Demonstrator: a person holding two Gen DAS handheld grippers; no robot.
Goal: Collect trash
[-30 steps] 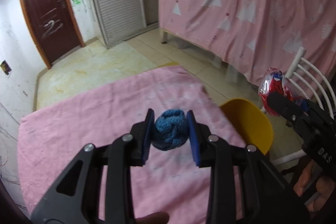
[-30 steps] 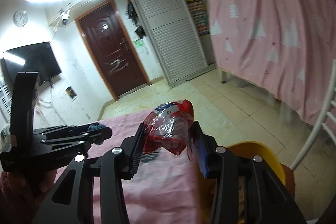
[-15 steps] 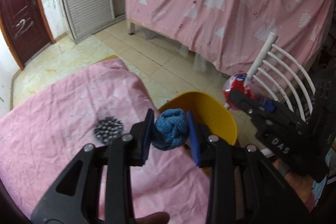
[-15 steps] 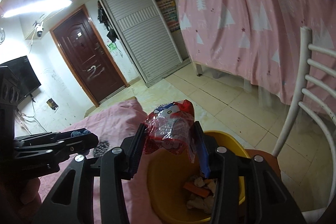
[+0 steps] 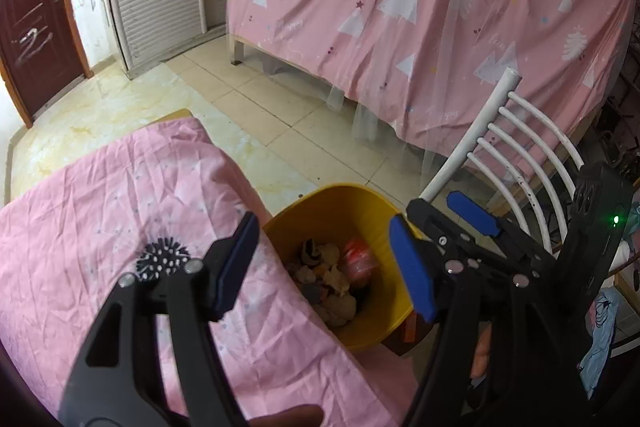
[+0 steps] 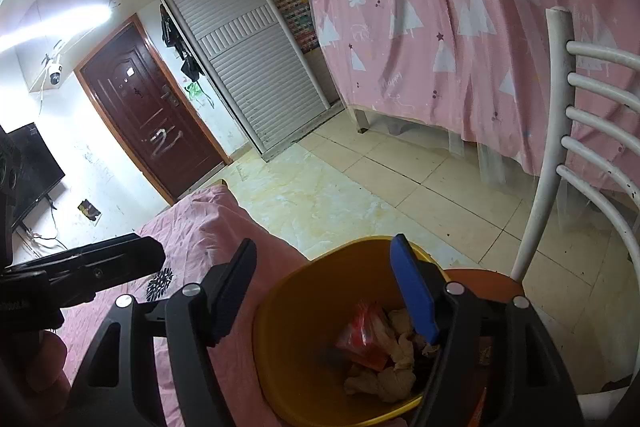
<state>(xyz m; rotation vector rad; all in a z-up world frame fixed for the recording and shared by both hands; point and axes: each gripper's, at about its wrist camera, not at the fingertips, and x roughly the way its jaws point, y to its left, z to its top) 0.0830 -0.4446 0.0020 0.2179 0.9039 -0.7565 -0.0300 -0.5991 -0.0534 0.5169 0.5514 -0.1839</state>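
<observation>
Both grippers, left gripper (image 5: 324, 263) and right gripper (image 6: 326, 291), hang over the round yellow plastic bin (image 5: 360, 201), jaws opening with nothing between them. Bin's wedged between the pink-cloth table edge (image 5: 256, 203) and white slatted chair (image 5: 516, 131), open tile floor beyond. Blue knitted ball left the left jaws; red crinkly wrapper (image 6: 364, 335) now lies in the bin.

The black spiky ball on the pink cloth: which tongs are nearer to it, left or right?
Left. The left tongs hang just beside the black spiky ball, their jaws opening, empty. The right tongs are farther away, over the yellow bin.
</observation>
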